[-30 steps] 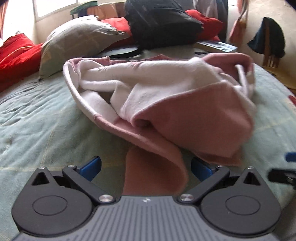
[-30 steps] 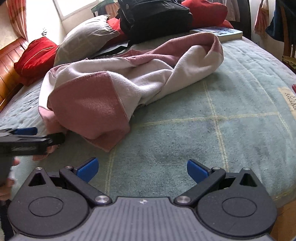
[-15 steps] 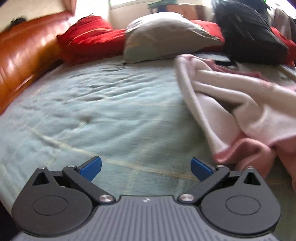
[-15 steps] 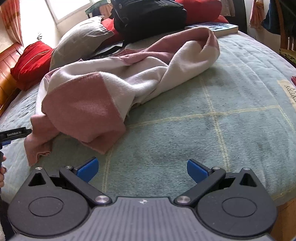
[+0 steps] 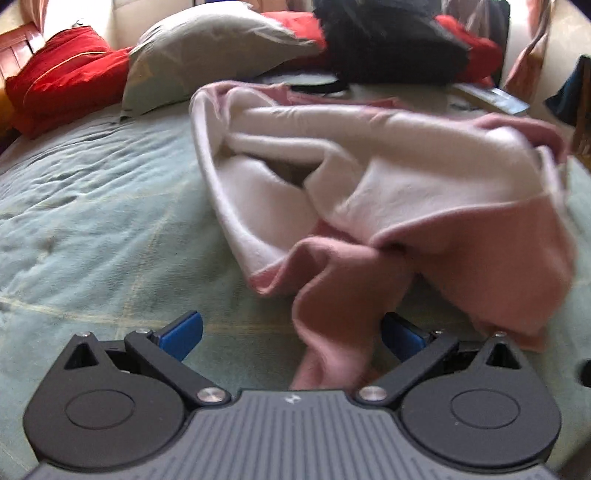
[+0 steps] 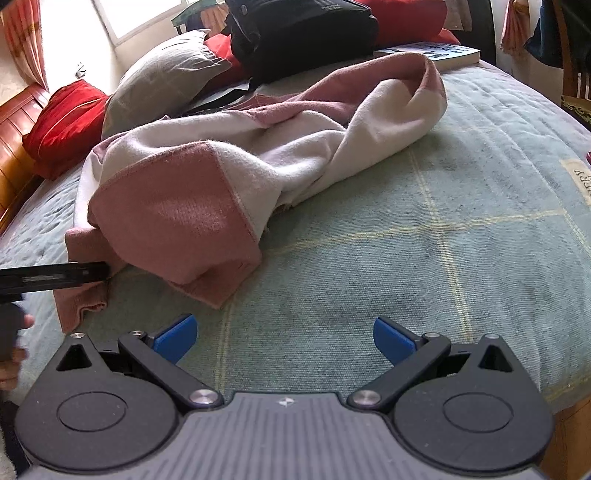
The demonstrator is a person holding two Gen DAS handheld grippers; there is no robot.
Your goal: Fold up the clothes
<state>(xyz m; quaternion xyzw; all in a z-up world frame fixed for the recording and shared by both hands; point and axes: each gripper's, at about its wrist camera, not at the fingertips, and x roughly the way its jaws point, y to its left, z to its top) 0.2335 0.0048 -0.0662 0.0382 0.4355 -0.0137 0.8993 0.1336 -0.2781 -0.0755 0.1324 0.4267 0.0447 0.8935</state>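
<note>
A pink and white garment (image 5: 388,177) is lying crumpled on the green quilted bed (image 5: 92,221), and everything else can be placed from it. It is bunched in loose folds, the white inner side showing in the middle and the pink panels (image 6: 177,218) falling toward the near edge of the bed.

The left tool (image 5: 291,332) is sitting at the garment's near pink corner, its blue fingertips (image 5: 181,332) spread wide apart. A hanging pink flap is lying between them, close against the right-hand fingertip, but the jaws are not pressing on it, so the tool is released. In the right wrist view the left tool (image 6: 85,271) is showing as a dark bar touching the garment's left pink edge, with part of a hand (image 6: 11,354) below it at the frame's margin.

The right tool (image 6: 284,339) is hovering over bare quilt just in front of the garment's near pink fold, apart from the cloth. Its blue fingertips (image 6: 391,339) are also standing wide, holding nothing.

Behind the garment a grey pillow (image 6: 162,81) is leaning on red cushions (image 6: 62,122), and a black bag (image 6: 299,33) is resting just beyond the cloth. A book (image 6: 439,53) is lying beside the garment's far pink end.
</note>
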